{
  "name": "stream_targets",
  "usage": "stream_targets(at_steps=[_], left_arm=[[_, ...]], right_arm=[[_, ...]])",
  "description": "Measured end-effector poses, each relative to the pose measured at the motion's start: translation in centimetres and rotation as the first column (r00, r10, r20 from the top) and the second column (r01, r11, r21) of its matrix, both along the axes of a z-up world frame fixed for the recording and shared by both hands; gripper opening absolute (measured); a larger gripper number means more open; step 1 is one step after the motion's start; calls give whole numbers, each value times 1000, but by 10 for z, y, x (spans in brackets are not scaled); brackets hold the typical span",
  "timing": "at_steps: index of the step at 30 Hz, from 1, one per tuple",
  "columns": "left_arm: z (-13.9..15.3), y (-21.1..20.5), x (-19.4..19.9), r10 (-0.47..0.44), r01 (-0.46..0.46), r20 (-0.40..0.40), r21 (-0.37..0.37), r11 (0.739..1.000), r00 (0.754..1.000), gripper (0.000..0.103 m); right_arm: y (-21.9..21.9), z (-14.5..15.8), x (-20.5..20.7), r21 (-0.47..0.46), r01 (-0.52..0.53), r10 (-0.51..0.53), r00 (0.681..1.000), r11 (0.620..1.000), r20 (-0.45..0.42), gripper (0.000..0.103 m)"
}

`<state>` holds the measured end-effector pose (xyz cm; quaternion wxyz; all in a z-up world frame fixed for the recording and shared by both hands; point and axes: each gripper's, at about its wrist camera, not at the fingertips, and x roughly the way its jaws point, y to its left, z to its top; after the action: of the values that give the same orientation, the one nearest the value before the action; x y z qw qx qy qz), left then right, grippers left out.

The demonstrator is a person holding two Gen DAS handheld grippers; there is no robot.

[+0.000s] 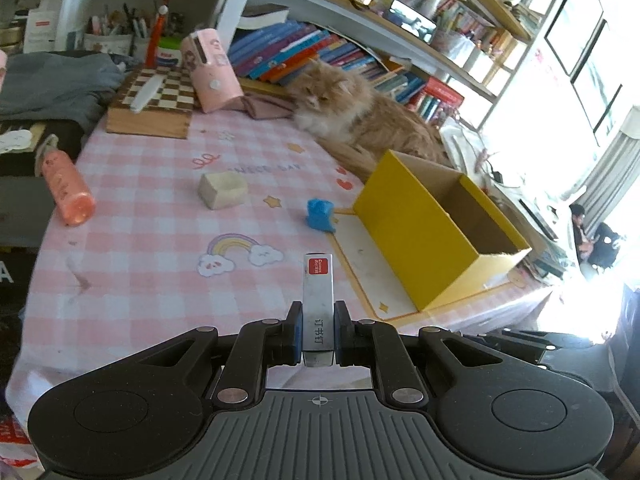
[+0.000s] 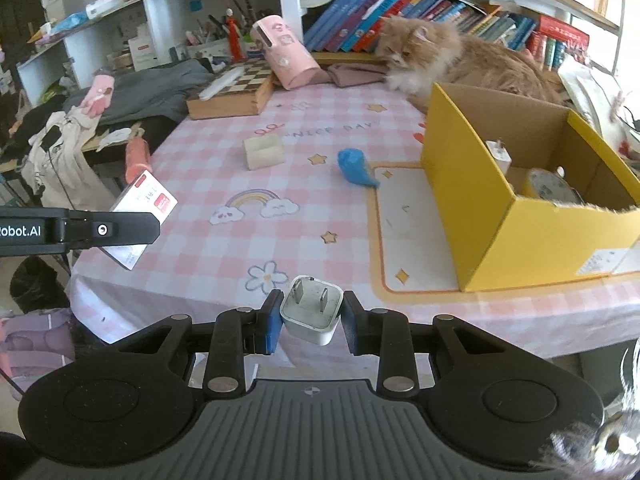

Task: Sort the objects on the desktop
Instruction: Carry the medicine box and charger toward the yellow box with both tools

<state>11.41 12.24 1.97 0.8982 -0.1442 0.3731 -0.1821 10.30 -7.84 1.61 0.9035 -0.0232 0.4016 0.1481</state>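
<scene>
My left gripper (image 1: 318, 316) is shut on a slim white staple box (image 1: 318, 300) with a red label, held above the pink checked tablecloth (image 1: 160, 240). From the right wrist view that same box (image 2: 140, 216) shows at the left, pinched in the left gripper (image 2: 132, 230). My right gripper (image 2: 312, 316) is shut on a white plug adapter (image 2: 314, 314), prongs up, near the table's front edge. The open yellow box (image 2: 480, 216) stands to the right and holds another white adapter (image 2: 500, 156) and a tape roll (image 2: 548, 188). It also appears in the left wrist view as the yellow box (image 1: 412, 236).
On the cloth lie a beige block (image 2: 264, 152), a blue crumpled thing (image 2: 354, 168) and an orange bottle (image 1: 66, 188). An orange cat (image 2: 452, 60) lies behind the yellow box. A chessboard box (image 1: 154, 102) and pink tube (image 1: 212, 70) stand at the back before bookshelves.
</scene>
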Motion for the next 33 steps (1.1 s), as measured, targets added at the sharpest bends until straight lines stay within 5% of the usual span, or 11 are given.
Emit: stream_targets(at_steps=[9, 21, 33], left_arm=[[-8, -30, 9, -120, 119, -28, -24, 993, 992, 13], [-13, -84, 15, -316, 316, -43, -10, 949, 948, 13], [-14, -115, 22, -338, 339, -53, 6, 941, 940, 13]], right_arm=[[-26, -5, -21, -23, 93, -93, 995, 995, -18, 28], [-69, -7, -43, -30, 272, -273, 961, 962, -39, 28], [-95, -9, -43, -39, 304, -306, 951, 952, -52, 28]])
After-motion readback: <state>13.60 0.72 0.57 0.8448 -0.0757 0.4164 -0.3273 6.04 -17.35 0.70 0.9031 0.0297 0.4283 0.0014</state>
